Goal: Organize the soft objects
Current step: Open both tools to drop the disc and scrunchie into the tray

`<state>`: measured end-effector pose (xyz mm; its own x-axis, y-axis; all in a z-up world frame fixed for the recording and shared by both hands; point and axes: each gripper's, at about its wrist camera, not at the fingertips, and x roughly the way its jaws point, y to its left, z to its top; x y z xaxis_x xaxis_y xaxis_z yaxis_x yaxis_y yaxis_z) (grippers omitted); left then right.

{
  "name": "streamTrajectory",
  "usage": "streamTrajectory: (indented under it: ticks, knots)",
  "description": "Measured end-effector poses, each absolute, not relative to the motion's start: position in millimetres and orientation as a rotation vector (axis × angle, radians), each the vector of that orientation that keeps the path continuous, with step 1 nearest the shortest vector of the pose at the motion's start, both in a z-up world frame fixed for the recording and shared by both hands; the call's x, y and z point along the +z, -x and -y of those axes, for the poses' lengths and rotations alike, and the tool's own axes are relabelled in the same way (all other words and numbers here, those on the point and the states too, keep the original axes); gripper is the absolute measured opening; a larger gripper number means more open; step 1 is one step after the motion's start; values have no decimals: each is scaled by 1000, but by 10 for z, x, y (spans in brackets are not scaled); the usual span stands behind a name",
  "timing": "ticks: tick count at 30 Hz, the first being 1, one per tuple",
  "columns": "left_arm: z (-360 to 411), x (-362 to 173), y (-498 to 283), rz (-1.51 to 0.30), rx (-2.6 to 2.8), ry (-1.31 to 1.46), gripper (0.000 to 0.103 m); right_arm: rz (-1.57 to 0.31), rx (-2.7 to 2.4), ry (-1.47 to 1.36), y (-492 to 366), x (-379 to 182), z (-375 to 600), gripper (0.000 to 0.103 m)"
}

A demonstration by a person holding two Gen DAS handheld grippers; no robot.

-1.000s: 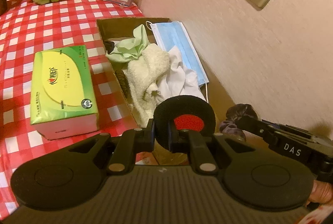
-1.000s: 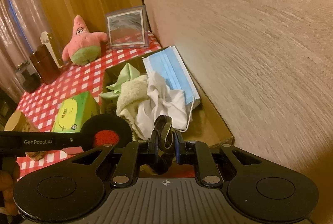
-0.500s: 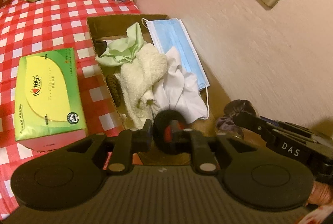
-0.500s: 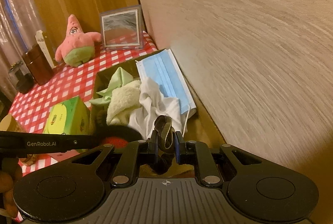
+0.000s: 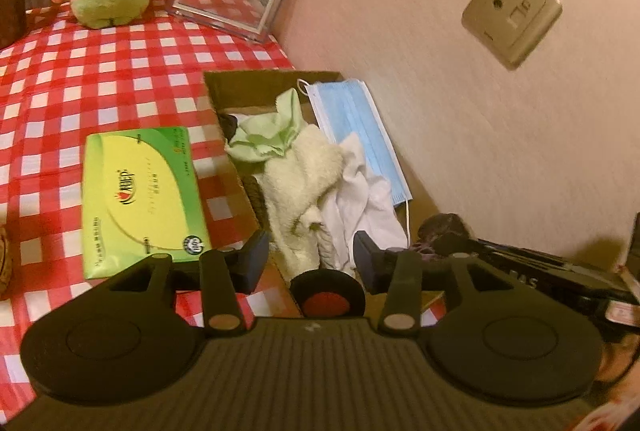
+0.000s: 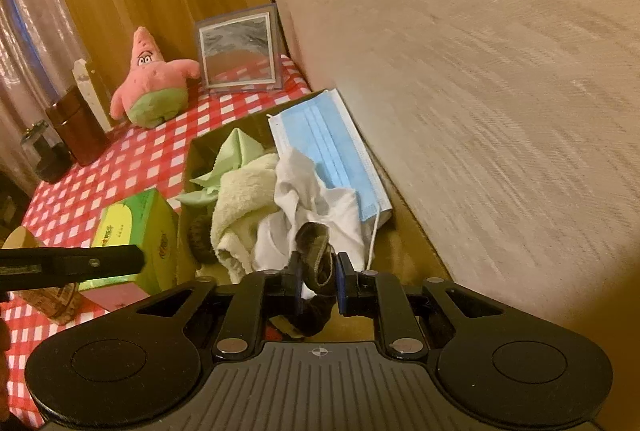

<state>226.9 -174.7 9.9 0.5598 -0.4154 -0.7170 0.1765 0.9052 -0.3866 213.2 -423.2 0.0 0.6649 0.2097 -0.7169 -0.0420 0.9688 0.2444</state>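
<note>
Checked tablecloth; cardboard box holds cloths

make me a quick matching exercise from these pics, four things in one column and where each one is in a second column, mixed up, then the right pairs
Things:
1. blue face mask
2. pink star plush
3. green tissue box
4. dark scrunchie

Places:
A. on the checked cloth beside the cardboard box
B. between the fingers of the right gripper
C. by the framed mirror
D. in the box, along the wall side

Pairs: 1-D, 2-C, 3-A, 4-B
</note>
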Motion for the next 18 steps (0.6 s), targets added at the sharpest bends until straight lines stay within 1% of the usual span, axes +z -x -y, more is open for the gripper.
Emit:
streamTrajectory:
  ticks: [1,2,3,5,10,13,15,16,17,18]
  knots:
    - [1725,110,-2256,-908,-351,284,48,-833,147,-217,-2148,-8,4227,16]
    - [1706,123,-2239,-899,-349,282,52,-834,152,-220,-2169,-21,4219,25]
    - [1687,136,-2221,-887,-348,283,53,-834,155,-220,-2187,-35,4207,43]
    - [1661,154,-2184,-873,-345,274,59,-827,165,-228,-2218,-65,4197,63]
    - [1587,222,-2088,-837,-330,255,65,-800,170,-266,-2186,-26,4224,63]
    - [1529,277,-1991,-814,-314,232,72,-790,177,-254,-2103,43,4201,63]
    - [1483,312,-1920,-805,-300,217,79,-785,176,-236,-2021,90,4174,63]
    - [1451,328,-1879,-802,-296,213,84,-783,172,-229,-1976,116,4160,63]
    - [1414,343,-1840,-800,-294,210,88,-781,167,-227,-1932,141,4146,63]
    - [1381,357,-1801,-800,-290,205,88,-781,163,-227,-1896,164,4134,63]
